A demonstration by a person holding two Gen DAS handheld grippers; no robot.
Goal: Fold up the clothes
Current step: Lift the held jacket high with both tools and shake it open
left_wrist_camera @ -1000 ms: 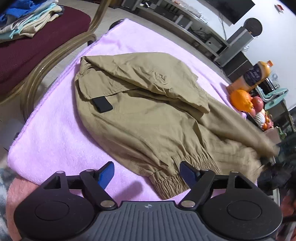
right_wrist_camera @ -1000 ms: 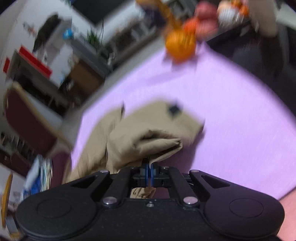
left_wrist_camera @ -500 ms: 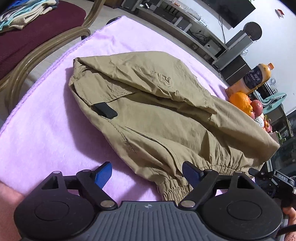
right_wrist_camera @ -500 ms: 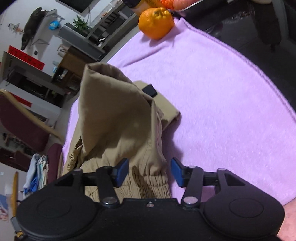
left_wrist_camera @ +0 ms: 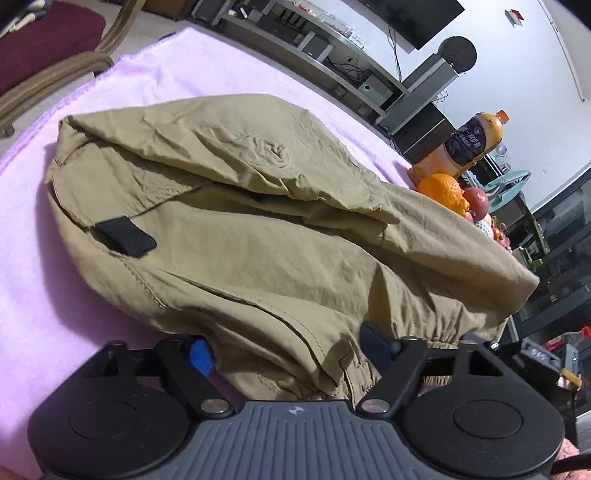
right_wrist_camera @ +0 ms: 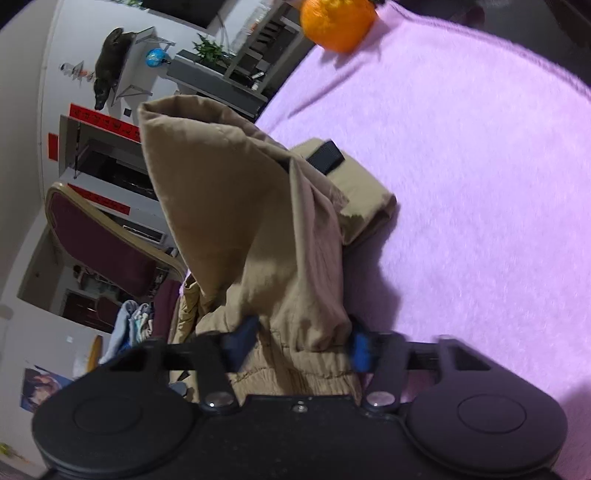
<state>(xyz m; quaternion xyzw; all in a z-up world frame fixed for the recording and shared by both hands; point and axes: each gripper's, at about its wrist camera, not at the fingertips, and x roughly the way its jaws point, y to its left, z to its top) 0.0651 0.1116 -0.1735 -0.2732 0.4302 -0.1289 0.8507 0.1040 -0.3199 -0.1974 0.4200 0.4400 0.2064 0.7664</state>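
Observation:
Khaki cargo trousers (left_wrist_camera: 258, 236) lie folded lengthwise on a lilac towel (left_wrist_camera: 29, 236), with a black pocket tab (left_wrist_camera: 127, 238) facing up. My left gripper (left_wrist_camera: 288, 350) is open, its blue pads on either side of the elastic cuff end, which lies between the jaws. In the right wrist view the trousers (right_wrist_camera: 236, 221) bunch up in front of the camera. My right gripper (right_wrist_camera: 301, 345) is open around the other gathered cuff. The cloth lies between its pads (right_wrist_camera: 360, 350).
An orange (left_wrist_camera: 443, 190), an orange juice bottle (left_wrist_camera: 469, 144) and other fruit stand at the towel's far right edge; the orange also shows in the right wrist view (right_wrist_camera: 336, 22). A maroon chair (left_wrist_camera: 48, 48) holding a pile of clothes (right_wrist_camera: 129, 325) stands on the left.
My right gripper has let go of the trouser leg and now stands open around the cuff. My left gripper has moved forward, so the cuff end now lies between its jaws.

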